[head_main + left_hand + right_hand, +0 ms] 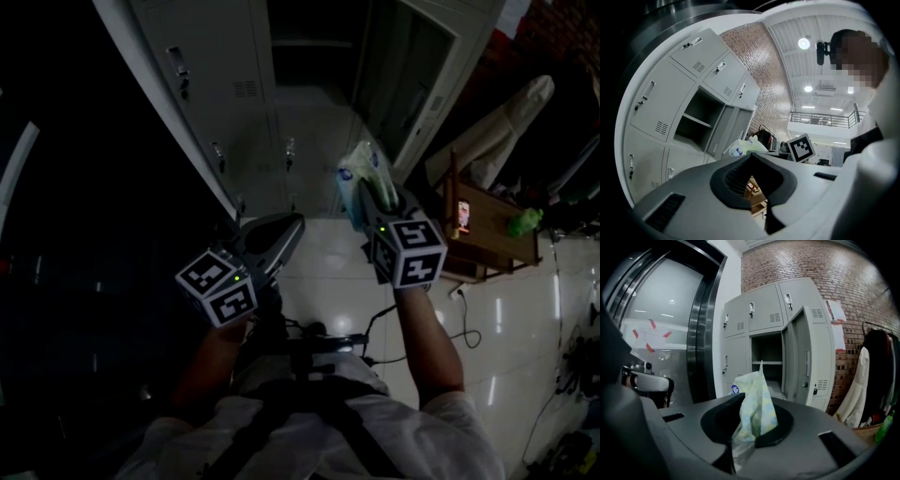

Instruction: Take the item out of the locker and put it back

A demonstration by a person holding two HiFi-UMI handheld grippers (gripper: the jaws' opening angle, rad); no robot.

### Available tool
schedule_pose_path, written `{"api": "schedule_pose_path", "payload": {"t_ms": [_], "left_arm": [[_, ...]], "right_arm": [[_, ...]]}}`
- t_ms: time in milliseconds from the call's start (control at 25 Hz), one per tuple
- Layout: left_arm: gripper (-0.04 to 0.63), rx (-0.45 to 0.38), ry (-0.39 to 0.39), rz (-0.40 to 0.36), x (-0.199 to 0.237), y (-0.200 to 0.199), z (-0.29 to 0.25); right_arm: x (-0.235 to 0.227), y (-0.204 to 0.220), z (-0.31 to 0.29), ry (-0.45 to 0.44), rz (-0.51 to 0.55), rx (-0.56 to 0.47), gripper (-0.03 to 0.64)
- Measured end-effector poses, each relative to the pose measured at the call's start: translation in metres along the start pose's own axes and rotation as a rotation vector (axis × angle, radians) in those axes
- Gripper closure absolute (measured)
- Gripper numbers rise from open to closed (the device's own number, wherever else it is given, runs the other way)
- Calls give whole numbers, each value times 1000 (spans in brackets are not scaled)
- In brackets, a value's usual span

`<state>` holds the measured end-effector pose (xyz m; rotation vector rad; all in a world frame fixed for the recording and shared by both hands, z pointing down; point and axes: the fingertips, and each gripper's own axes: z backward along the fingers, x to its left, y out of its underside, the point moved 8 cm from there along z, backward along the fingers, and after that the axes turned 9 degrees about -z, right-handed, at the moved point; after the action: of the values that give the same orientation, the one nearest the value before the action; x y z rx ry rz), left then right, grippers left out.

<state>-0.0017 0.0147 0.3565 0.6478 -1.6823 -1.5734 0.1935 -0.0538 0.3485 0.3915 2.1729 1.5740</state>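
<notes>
Left hand-held gripper (281, 232): jaws pressed together with nothing between them. It sits low, on the left of the locker front, probably so that the approach to the opening is clear.
Locker (202, 84): grey bank of doors; most are closed.
Open compartment (765, 352): one shelf (765, 363) crosses it. The part of the shelf in view is bare.
Item (754, 404): soft pale packet with a round blue mark. It is outside the locker, in the air in front of the open compartment, and touches neither the shelf nor the door.
Right hand-held gripper (382, 208): jaws pinch the lower part of the item, and the top of the packet stands free above them. A narrow grip suits a thin, soft pack.
Locker door (806, 357): swung out to the right, clear of the path to the shelf.
Step, judged: the item is out; the return to the shelf is not done.
Hidden: the bottom of the item lies between the jaws. The print on it is too small to read. The head view is dim, so the compartment interior is dark there.
</notes>
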Motion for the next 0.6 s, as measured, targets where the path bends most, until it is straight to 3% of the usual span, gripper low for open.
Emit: {"api": "schedule_pose_path", "payload": {"t_ms": [280, 600], "left_arm": [[600, -37, 0, 73, 14, 7, 32], [598, -13, -30, 81, 48, 4, 53]], "right_arm": [[17, 15, -1, -5, -42, 24, 583], [40, 20, -8, 22, -54, 37, 583]]}}
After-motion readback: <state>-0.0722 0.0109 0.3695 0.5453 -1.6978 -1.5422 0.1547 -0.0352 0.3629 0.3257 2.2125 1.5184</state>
